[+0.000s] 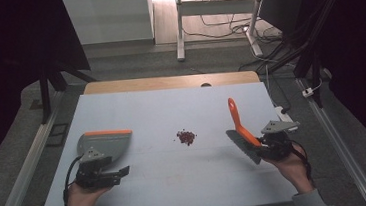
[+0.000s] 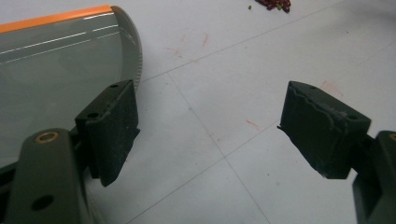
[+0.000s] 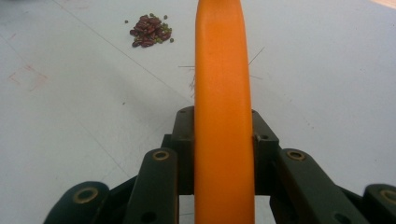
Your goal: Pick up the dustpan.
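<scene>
Left gripper (image 1: 122, 171) low near table, jaws wide apart, right gripper (image 1: 261, 145) raised, jaws clamped

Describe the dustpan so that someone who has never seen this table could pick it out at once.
Start at the pale blue table and go to its left side, just ahead of the left gripper, whose jaws stand open. The dustpan lies flat there, a grey fan-shaped scoop. Its straight orange rim sets it apart from the long-handled orange brush on the right and the beans mid-table.

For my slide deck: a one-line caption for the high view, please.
Right gripper clamps an orange brush, left gripper open beside the dustpan, beans between.
</scene>
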Tool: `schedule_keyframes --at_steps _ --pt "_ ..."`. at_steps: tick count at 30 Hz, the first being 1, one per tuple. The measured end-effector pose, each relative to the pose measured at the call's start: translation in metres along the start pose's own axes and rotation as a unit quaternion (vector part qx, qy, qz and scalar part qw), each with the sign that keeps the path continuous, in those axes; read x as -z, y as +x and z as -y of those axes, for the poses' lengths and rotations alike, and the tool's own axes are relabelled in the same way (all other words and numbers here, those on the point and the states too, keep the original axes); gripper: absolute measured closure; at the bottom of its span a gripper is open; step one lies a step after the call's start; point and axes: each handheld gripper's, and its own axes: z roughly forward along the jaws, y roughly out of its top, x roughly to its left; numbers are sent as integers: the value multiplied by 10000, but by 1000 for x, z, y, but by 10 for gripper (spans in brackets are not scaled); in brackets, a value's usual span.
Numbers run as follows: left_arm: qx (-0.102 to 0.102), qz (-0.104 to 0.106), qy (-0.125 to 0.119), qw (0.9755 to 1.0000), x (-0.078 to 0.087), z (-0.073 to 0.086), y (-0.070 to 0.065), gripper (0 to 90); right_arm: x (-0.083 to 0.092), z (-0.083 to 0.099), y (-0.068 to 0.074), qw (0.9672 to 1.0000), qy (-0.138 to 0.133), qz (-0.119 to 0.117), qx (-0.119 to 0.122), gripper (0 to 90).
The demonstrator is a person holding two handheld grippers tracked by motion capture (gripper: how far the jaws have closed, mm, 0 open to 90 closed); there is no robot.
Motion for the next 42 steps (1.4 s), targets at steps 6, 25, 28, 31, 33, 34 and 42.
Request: schedule_keyframes --at_steps 6,25,28,31,33,34,42 --pt "-50 40 19 10000 -1 -1 -2 204 -1 0 1 10000 14 11 40 708" --pt "-90 70 58 9999 -1 -3 -3 206 -1 -1 2 10000 -6 47 60 708" --pt "-89 57 56 9999 -1 -3 -5 206 -1 -1 1 10000 9 24 58 708" --pt "-55 100 71 9999 0 -5 -7 206 -1 0 0 10000 35 28 77 708" --pt "-49 82 92 9999 0 -7 -8 206 -1 0 0 10000 32 22 67 708" --pt "-37 59 99 9999 0 -10 -8 206 -1 1 -1 10000 15 2 36 708" --pt "157 -313 248 9991 8 -24 -8 206 0 1 -1 10000 13 0 54 708"
